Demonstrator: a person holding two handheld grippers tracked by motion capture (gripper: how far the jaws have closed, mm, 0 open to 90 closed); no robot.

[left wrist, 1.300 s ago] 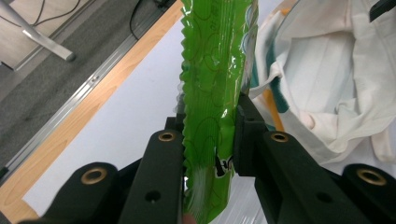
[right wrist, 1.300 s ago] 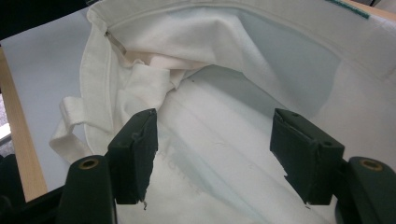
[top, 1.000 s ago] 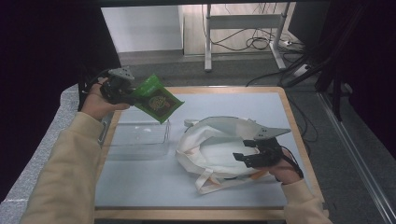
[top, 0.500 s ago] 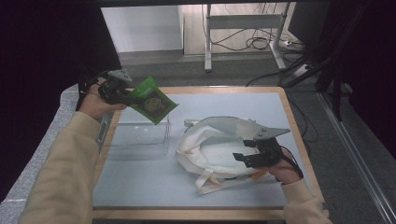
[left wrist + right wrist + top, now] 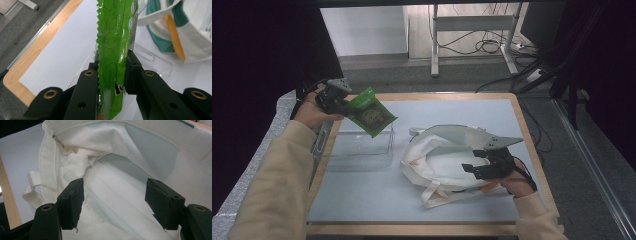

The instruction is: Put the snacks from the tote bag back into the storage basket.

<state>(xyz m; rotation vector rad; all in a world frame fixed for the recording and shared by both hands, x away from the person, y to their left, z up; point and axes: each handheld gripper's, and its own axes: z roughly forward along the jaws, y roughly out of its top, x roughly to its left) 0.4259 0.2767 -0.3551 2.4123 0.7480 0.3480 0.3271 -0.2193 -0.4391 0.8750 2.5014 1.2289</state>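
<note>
Left gripper (image 5: 343, 102) is clamped on the green snack packet (image 5: 371, 112), holding it up in the air at about 10 o'clock on the table (image 5: 377, 200), over the clear plastic tray (image 5: 360, 148). Right gripper (image 5: 477, 167) sits at 4 o'clock with its jaws spread apart inside the mouth of the white tote bag (image 5: 437, 155), propping it open. If I were doing this, I'd swing the packet toward 3 o'clock, tip it narrow edge first, and let go only once it's well past the rim. Keep the right side wide.
</note>
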